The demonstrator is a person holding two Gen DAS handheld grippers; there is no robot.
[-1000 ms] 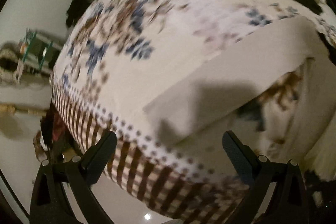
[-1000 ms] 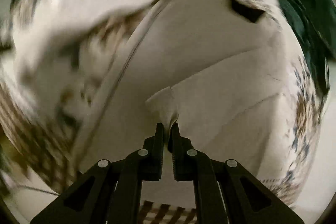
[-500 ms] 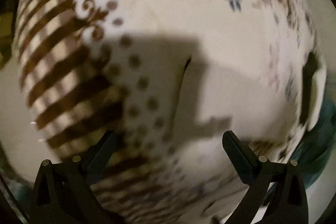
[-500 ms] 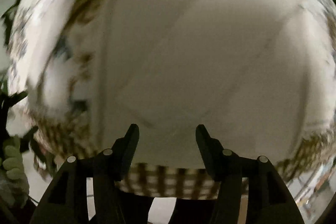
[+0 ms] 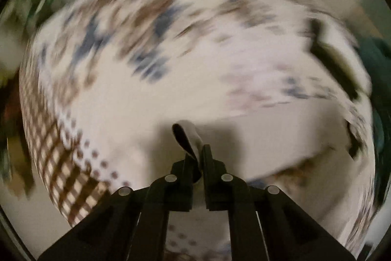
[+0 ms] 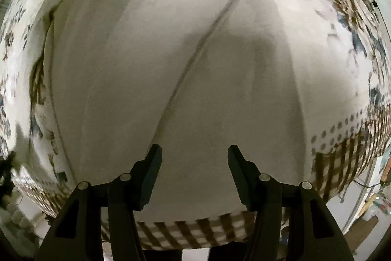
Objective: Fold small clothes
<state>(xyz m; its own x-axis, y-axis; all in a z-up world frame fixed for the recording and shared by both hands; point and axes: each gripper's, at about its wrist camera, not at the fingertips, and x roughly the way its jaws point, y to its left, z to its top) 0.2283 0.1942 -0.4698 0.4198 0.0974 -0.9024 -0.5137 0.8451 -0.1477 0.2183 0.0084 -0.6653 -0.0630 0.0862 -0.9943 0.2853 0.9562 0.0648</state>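
A plain cream garment (image 6: 195, 65) lies spread on a floral tablecloth (image 6: 347, 6) with a brown checked border. In the right wrist view it fills the middle, with a seam running diagonally across it. My right gripper (image 6: 194, 155) is open and empty just above its near part. In the blurred left wrist view my left gripper (image 5: 199, 155) is shut on a corner of the cream garment (image 5: 189, 136), which pokes up between the fingertips. The rest of the garment (image 5: 281, 136) stretches away to the right.
The tablecloth's brown checked border (image 5: 61, 163) hangs at the table's near left edge. A dark green cloth (image 5: 374, 60) lies at the far right. A dark strip (image 5: 332, 60) lies on the tablecloth at right. Room clutter (image 6: 376, 202) shows beyond the table edge.
My left gripper was open and has closed on a corner of the cream garment. My right gripper let go of its fold a second ago and stays open.
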